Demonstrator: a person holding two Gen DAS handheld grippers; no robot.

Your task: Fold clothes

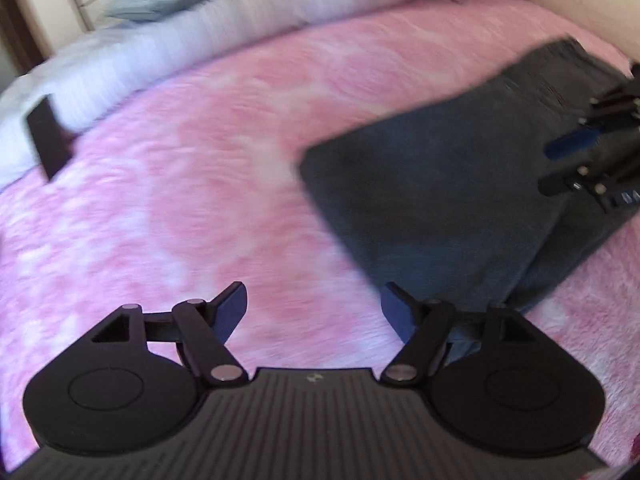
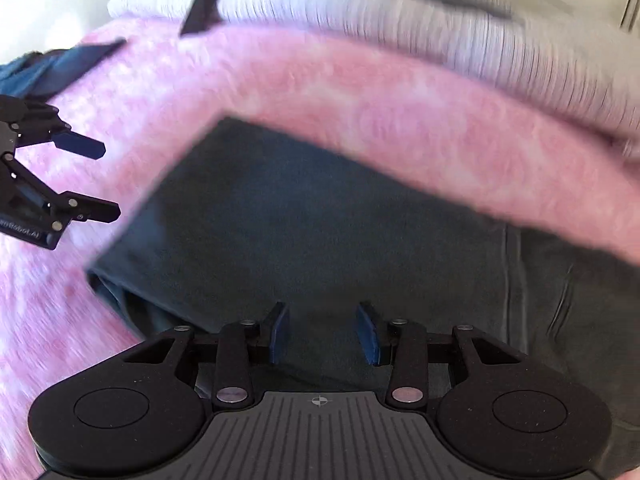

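Left hand-held gripper (image 1: 314, 312) is hovering wide open and empty over the pink bed (image 1: 200, 160), while the right hand-held gripper (image 2: 322, 334) is hanging half-open, gripping nothing, above the folded dark garment (image 2: 320, 220), probably lining up another fold.

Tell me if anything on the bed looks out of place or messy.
Nothing much stands out. The dark garment lies folded on the pink blanket, though loose layers poke out at its near left corner. A flat black object rests by the white bedding.
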